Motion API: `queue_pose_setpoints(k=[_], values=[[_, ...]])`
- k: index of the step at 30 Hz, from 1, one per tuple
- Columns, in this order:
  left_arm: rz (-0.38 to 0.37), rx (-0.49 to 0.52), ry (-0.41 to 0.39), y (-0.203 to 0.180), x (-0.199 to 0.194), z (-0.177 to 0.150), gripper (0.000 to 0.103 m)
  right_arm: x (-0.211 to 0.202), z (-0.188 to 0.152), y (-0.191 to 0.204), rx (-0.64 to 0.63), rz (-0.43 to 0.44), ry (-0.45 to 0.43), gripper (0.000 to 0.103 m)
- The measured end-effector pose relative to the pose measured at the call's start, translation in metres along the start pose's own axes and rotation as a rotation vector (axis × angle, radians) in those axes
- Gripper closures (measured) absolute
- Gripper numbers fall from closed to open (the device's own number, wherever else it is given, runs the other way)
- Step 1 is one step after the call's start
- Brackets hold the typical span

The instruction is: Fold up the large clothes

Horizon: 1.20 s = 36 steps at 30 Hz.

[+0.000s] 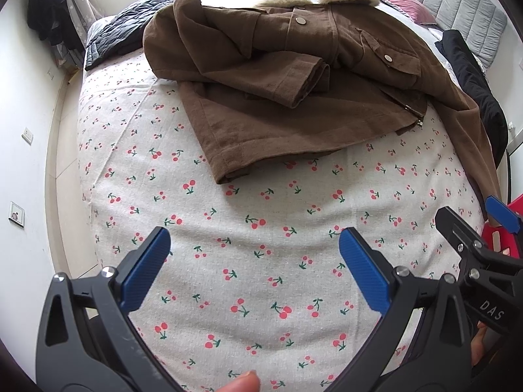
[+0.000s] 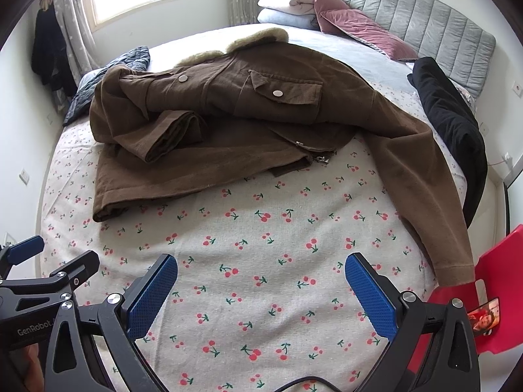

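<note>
At the foot of the bed: both claws hang side by side over the bare cherry-print bed cover [image 2: 261,277], neither touching it.
Left claw [image 1: 255,261]: spread wide, nothing between its blue pads.
Right claw [image 2: 261,287]: equally wide open, holding nothing.
Red object [image 2: 500,287]: at the bed's right edge, just beside the cuff; I cannot tell what it is.
Brown jacket [image 2: 212,137]: farther up the bed, ahead of both claws and apart from them, left sleeve already folded across the chest.
Right sleeve [image 2: 421,176]: unfolded, its long axis running from the shoulder down the right side toward the near edge.
Nearer hand: the cuff [image 2: 454,268] lies just right of the right claw, so that hand seems better placed to fold it in.
Beyond: fur collar [image 2: 258,39], then pillows [image 2: 353,23] and headboard [image 2: 425,13].
</note>
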<state>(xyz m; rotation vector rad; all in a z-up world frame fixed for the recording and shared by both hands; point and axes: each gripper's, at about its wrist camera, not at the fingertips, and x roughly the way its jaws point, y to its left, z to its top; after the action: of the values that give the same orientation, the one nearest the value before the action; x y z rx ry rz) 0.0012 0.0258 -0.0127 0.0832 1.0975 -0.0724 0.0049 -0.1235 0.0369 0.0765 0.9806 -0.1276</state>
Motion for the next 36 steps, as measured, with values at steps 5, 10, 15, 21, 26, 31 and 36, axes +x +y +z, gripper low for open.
queue_pose_setpoints(k=[5,10,15,21,26,31,36], values=[[0.006,-0.018,-0.011,0.004,0.007,0.006,0.000,0.007,0.002,-0.003,-0.007,0.005,0.008,0.000],[-0.058,-0.020,-0.002,0.009,0.019,0.017,0.000,0.015,0.009,-0.010,-0.037,-0.008,-0.001,0.000],[-0.071,-0.053,-0.060,0.022,0.024,0.033,0.000,0.029,0.027,-0.029,-0.056,-0.004,-0.003,0.000],[-0.111,-0.034,-0.054,0.037,0.036,0.067,0.000,0.046,0.057,-0.055,-0.057,-0.004,0.000,0.000],[-0.144,-0.094,-0.053,0.062,0.044,0.106,0.000,0.058,0.091,-0.067,-0.098,0.002,-0.017,0.000],[-0.178,-0.169,-0.068,0.087,0.060,0.140,0.000,0.067,0.122,-0.077,-0.116,0.074,-0.036,0.000],[-0.225,-0.248,-0.110,0.105,0.103,0.173,0.008,0.084,0.137,-0.076,-0.096,0.112,-0.020,0.000]])
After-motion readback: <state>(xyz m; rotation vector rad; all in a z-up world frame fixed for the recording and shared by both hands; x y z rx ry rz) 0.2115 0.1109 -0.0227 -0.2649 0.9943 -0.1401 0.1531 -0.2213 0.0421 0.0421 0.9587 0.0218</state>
